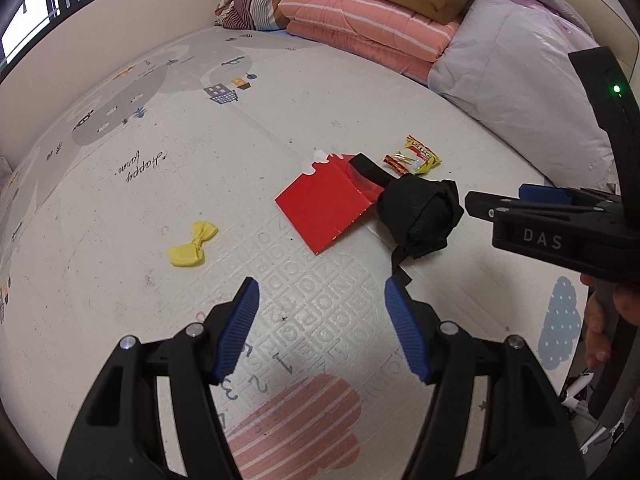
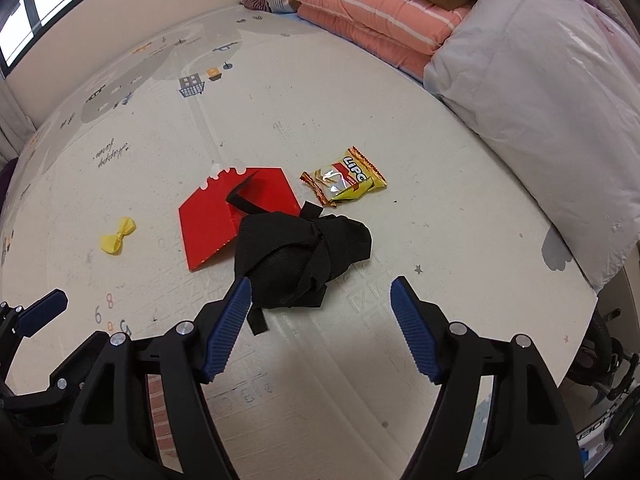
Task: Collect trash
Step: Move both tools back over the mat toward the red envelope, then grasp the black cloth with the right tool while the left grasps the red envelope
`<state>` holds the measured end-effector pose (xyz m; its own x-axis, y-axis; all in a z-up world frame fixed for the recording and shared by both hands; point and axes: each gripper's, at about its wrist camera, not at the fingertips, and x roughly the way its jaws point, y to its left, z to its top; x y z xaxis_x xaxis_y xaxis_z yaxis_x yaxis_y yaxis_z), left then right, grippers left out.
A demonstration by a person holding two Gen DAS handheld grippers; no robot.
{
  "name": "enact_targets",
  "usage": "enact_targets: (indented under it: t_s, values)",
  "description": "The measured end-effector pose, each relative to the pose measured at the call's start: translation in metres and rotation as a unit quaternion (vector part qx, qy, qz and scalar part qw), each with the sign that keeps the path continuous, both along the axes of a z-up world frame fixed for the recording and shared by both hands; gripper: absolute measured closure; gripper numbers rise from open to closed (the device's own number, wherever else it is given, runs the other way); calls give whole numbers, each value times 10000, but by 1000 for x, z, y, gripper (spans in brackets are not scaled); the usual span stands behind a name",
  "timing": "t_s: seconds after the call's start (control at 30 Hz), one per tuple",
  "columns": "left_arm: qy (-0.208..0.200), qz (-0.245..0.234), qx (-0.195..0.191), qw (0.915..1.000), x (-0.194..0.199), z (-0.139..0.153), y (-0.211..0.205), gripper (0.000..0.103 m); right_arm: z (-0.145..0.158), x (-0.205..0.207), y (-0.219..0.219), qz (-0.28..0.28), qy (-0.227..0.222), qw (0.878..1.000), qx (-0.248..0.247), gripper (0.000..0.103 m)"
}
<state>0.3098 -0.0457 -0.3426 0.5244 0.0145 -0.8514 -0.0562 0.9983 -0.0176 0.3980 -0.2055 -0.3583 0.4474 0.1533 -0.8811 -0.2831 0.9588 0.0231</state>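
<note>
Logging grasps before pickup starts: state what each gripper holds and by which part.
Nothing is held. The left gripper and right gripper are both open above the play mat, short of the black fabric bundle.

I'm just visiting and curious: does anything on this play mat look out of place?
Yes. A red paper bag lies flattened, a black cloth bundle overlapping its edge, with a yellow snack wrapper and a yellow bow loose nearby.

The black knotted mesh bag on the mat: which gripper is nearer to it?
Right. The right gripper is open just before the black knotted mesh bag; the left gripper, also open, sits further back, left of it.
</note>
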Motion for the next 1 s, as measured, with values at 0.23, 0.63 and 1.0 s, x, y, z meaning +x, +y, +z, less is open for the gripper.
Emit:
enact_targets:
  t_s: [0.23, 0.63, 1.0]
  values:
    - [206, 104, 65, 9997, 16, -25, -9, 37, -30, 20, -3, 97, 241, 9997, 8, 42]
    - [312, 134, 137, 9993, 38, -44, -17, 37, -54, 31, -1, 497, 760, 9953, 345, 93]
    - [264, 24, 194, 9995, 65, -53, -27, 37, -28, 38, -20, 518, 408, 9974, 301, 101]
